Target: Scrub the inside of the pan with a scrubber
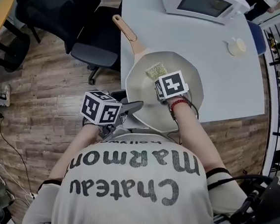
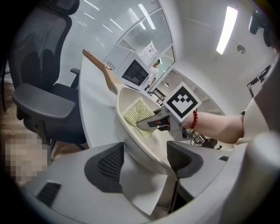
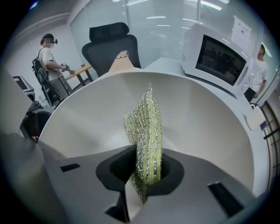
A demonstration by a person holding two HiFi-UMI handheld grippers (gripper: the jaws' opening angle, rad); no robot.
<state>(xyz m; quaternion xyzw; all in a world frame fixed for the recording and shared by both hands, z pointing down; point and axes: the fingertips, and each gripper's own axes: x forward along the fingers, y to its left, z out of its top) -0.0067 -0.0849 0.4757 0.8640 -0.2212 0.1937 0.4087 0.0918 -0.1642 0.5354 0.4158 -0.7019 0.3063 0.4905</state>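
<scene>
Yellow-green glittery mesh, the scrubber is pinched at its near end in the right tongs, whose jaws are closed tight on it; it stands on edge, its long axis running straight away from the tongs toward the far wall of the pan; in the head view it sits over the far-left part of the pan's floor, on the side nearest the handle; from the left gripper view its free end seems to lie against the cream inner surface, though contact is hard to confirm. I judge that the coming stroke turns on this: the right tongs point steeply down inside the bowl, with the scrubber ahead of them, so the bare floor to be rubbed lies back toward the person and to the right.

Left tongs are spread wide at the pan's near-left rim; the rim passes between the jaws, but neither pad is seen pressing on it, and they hold nothing; they are the farther of the two from the scrubber.

Pan rests on a white bench, its near edge overhanging; a microwave and a small white cup stand well apart at the back; black office chairs stand on the wooden floor to the left.
</scene>
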